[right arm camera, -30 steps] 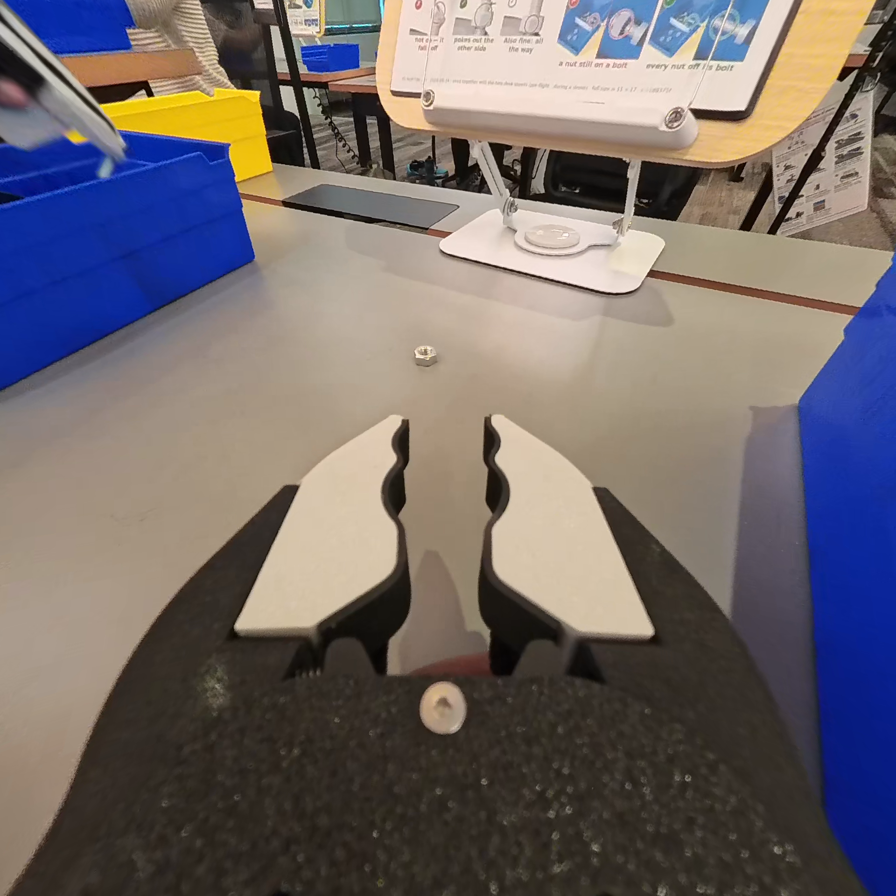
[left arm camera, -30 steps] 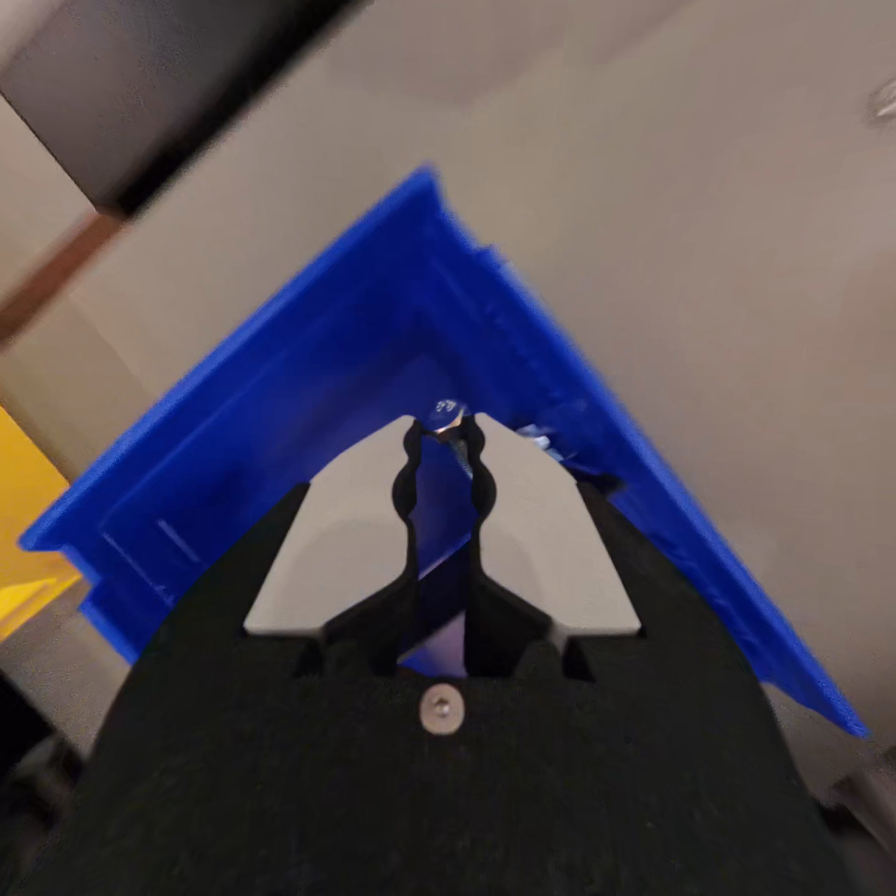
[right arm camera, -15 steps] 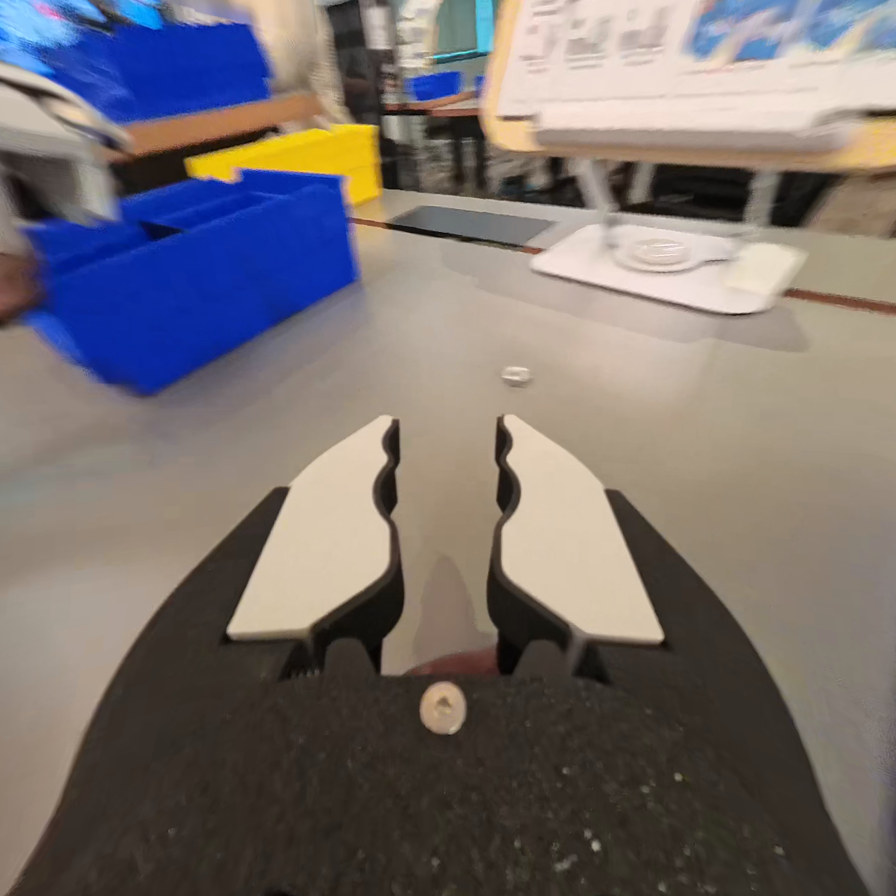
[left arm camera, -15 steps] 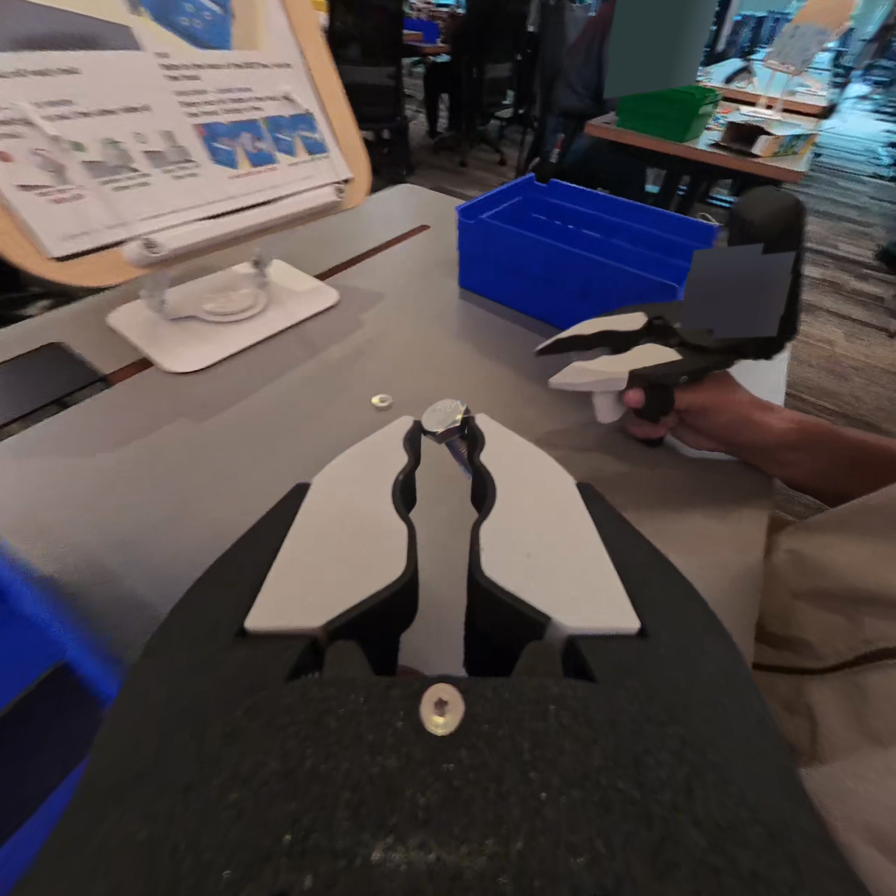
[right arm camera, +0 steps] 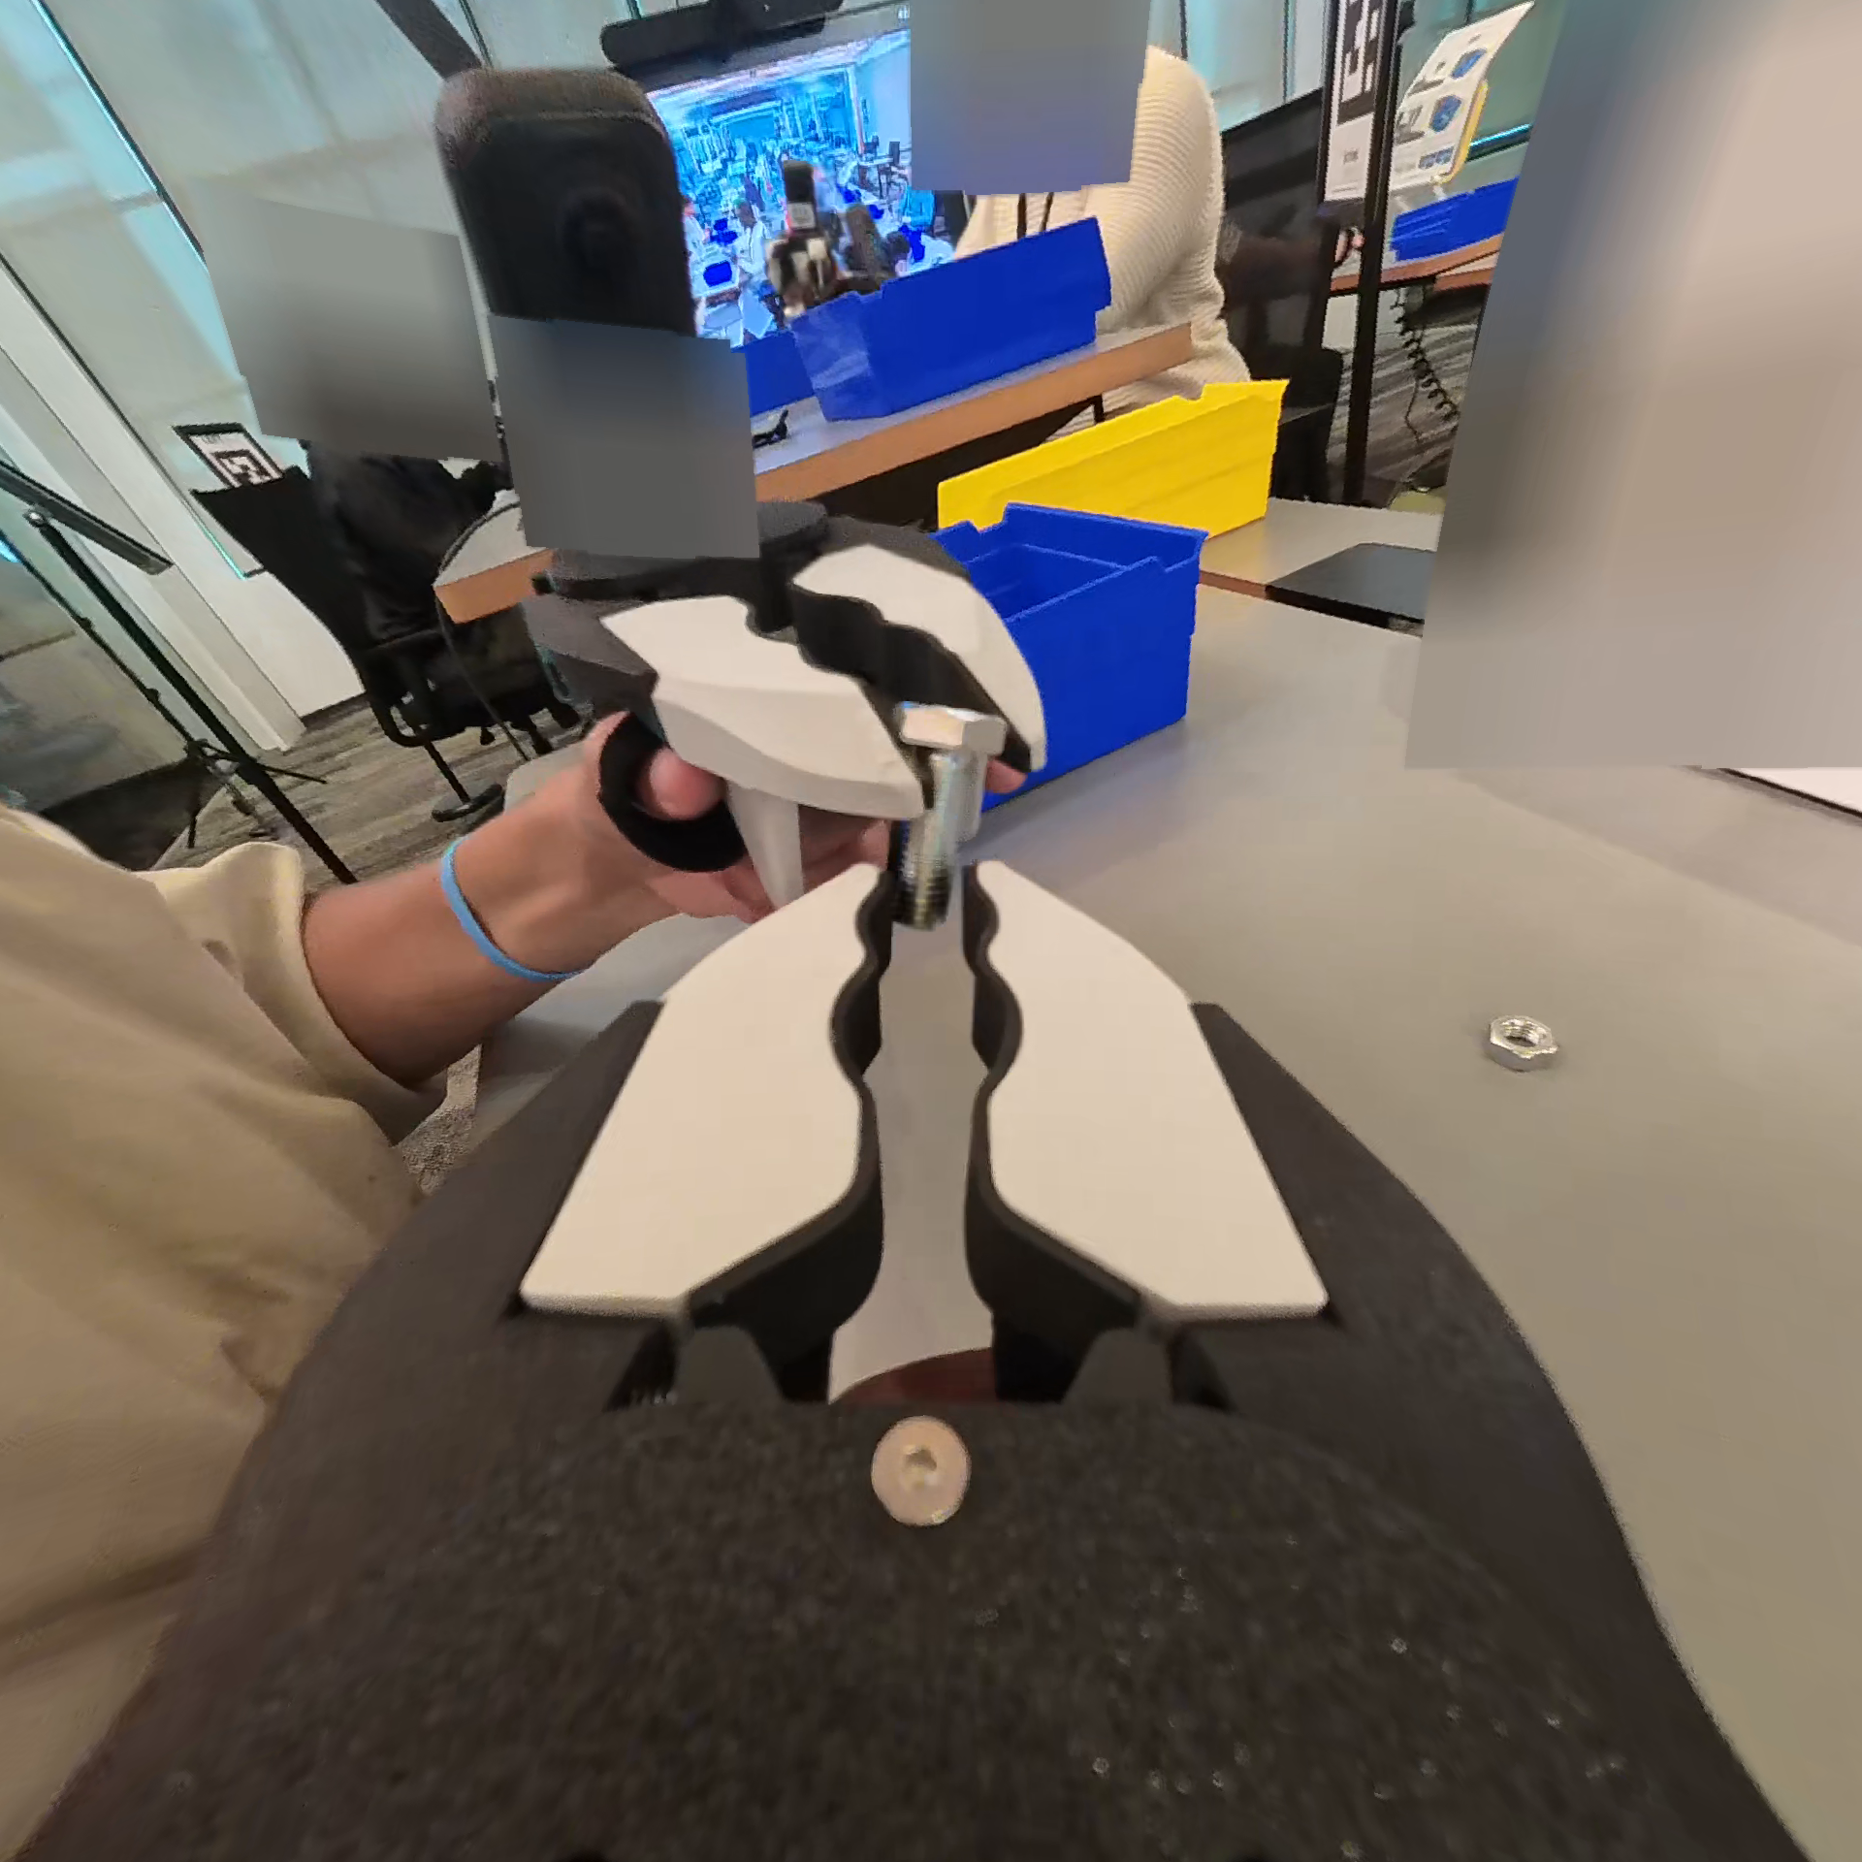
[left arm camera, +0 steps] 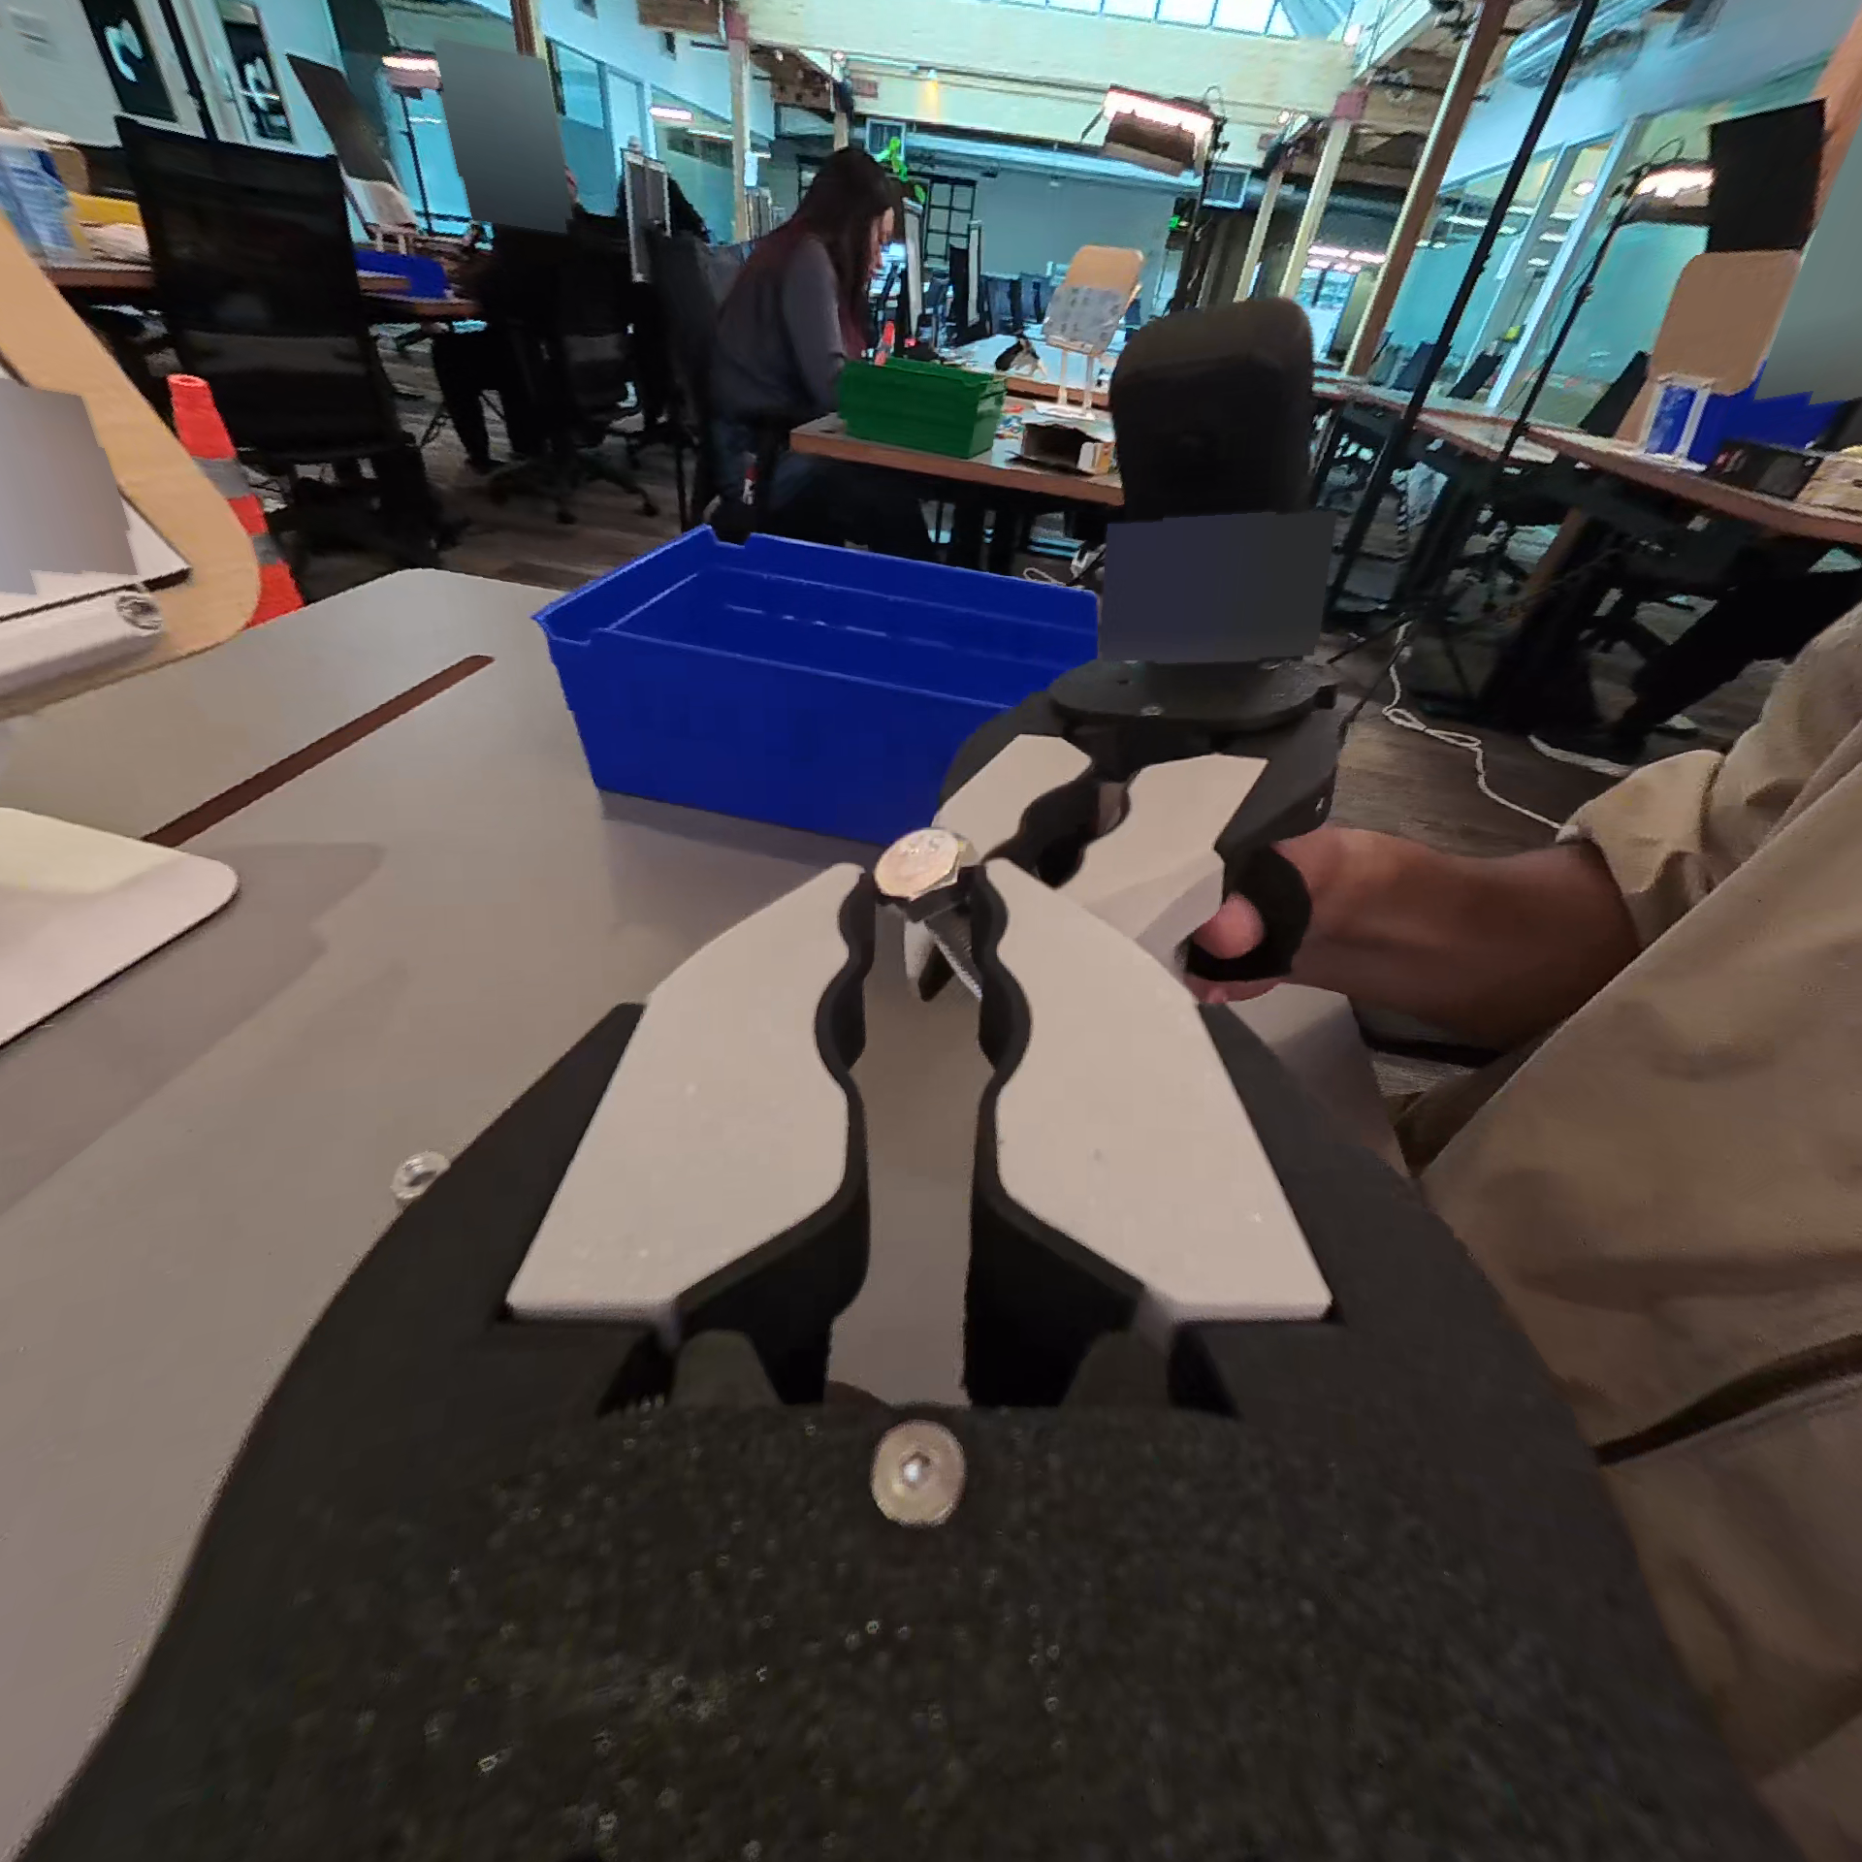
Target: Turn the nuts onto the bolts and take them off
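My left gripper is shut on a silver hex bolt just under its head and holds it above the grey table. The threaded end points down. In the right wrist view the bolt hangs from the left gripper. My right gripper has its tips closed around the bolt's threaded end. The right gripper also shows in the left wrist view, facing me. A loose silver nut lies on the table, also visible in the left wrist view.
A blue bin stands behind the right gripper. Another blue bin and a yellow bin stand behind the left gripper. A white stand base sits at the far left. The person's sleeve fills the right side. The tips of both grippers are at nearly the same place.
My left gripper lifted the bolt out of the blue bin and swung to face the right gripper. The right gripper turned towards it and its jaws narrowed onto the bolt's thread.
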